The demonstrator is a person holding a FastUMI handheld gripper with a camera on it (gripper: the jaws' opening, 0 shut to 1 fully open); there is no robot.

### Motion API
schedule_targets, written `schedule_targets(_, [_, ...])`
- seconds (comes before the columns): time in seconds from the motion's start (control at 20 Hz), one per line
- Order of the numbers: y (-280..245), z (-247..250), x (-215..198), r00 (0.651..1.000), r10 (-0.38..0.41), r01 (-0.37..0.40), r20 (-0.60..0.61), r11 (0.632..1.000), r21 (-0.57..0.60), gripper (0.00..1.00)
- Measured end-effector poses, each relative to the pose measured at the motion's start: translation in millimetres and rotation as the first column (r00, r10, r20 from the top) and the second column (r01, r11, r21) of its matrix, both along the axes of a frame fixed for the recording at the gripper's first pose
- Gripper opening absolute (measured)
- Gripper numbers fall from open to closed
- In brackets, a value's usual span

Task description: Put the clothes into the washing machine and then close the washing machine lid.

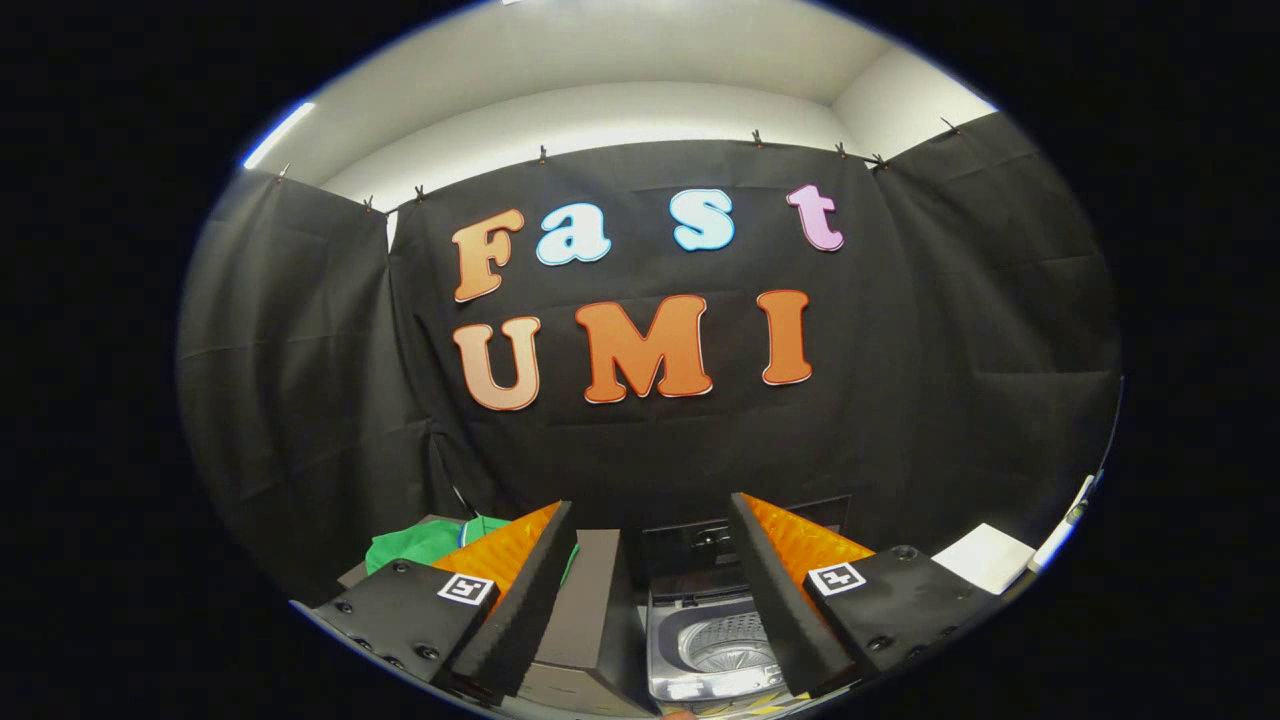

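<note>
My gripper [650, 560] is open, its two orange-and-black fingers [520, 590] spread wide with nothing between them. Below and between the fingers stands a small grey washing machine [700, 640]. Its lid [700, 545] is raised at the back and the metal drum [728, 648] shows inside. A green garment [420, 545] lies on a grey surface beyond the left finger, partly hidden by it.
A tall grey box [590, 610] stands right beside the washing machine on its left. A white sheet or board [985, 558] lies past the right finger. Black cloth walls close the booth behind and on both sides.
</note>
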State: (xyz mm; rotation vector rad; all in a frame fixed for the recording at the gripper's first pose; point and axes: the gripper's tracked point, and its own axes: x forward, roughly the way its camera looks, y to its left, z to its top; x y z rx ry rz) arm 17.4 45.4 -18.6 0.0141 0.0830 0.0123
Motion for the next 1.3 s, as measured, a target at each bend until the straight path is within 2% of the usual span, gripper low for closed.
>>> schedule_targets(0.3, [40,-18,19,0.997,0.056,-0.057,-0.045,0.998,-0.004,0.98])
schedule_targets(0.65, [120,-59,47,0.978,0.163,-0.163,-0.130,0.987,0.013,0.98])
schedule_targets(0.85, [160,-104,67,0.955,0.182,-0.187,-0.234,0.982,0.001,0.99])
schedule_targets(1.1, [213,-164,88,0.906,0.231,-0.235,-0.355,0.971,0.032,0.99])
schedule_targets(1.3, [243,-198,102,0.876,0.228,-0.229,-0.426,0.972,0.050,0.99])
